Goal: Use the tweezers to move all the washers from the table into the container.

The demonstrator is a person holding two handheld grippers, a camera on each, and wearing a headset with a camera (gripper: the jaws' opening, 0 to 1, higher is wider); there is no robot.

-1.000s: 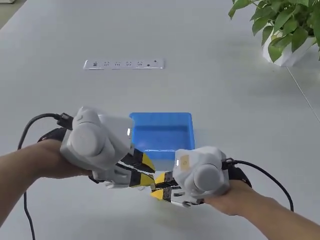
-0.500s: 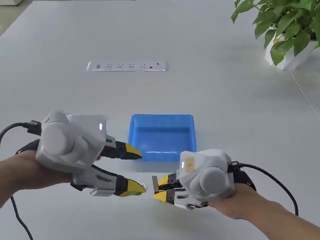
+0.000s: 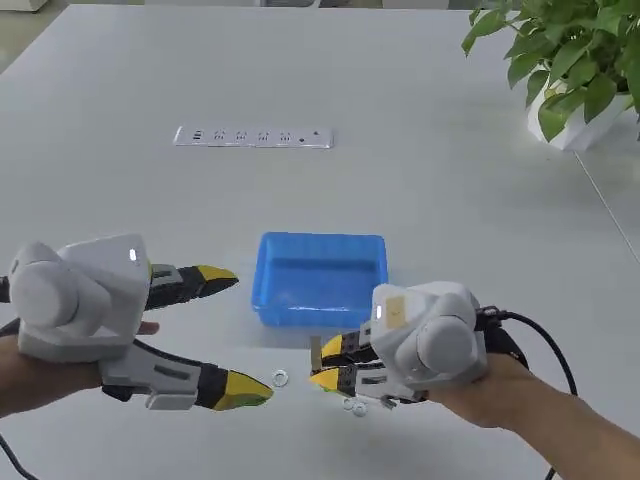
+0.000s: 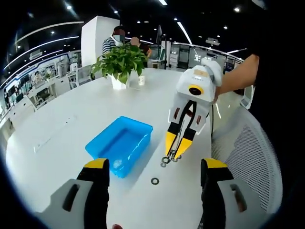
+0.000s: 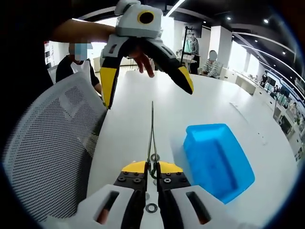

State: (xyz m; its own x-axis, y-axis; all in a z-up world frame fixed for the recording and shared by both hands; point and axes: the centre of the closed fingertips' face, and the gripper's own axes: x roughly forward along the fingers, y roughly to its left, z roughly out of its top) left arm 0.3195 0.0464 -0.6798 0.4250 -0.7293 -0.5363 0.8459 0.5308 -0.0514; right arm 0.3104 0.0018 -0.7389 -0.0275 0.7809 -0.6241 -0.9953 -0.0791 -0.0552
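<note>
Left claw (image 3: pixel 240 335) spread wide; right claw (image 5: pixel 152 168) pinches tweezers (image 5: pixel 152 136), seemingly above a washer (image 5: pixel 155 157).

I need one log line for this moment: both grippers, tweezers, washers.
left gripper: open, empty | right gripper: shut on tweezers | washers: on table, beside container

At least three washers (image 3: pixel 279 377), one container (image 3: pixel 318 312), one tweezers (image 5: pixel 152 133).

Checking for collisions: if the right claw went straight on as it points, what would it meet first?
Probably the left claw, open straight ahead; the tweezers in the right claw would arrive first. A washer lies between, likely below that line; height is unclear.
</note>
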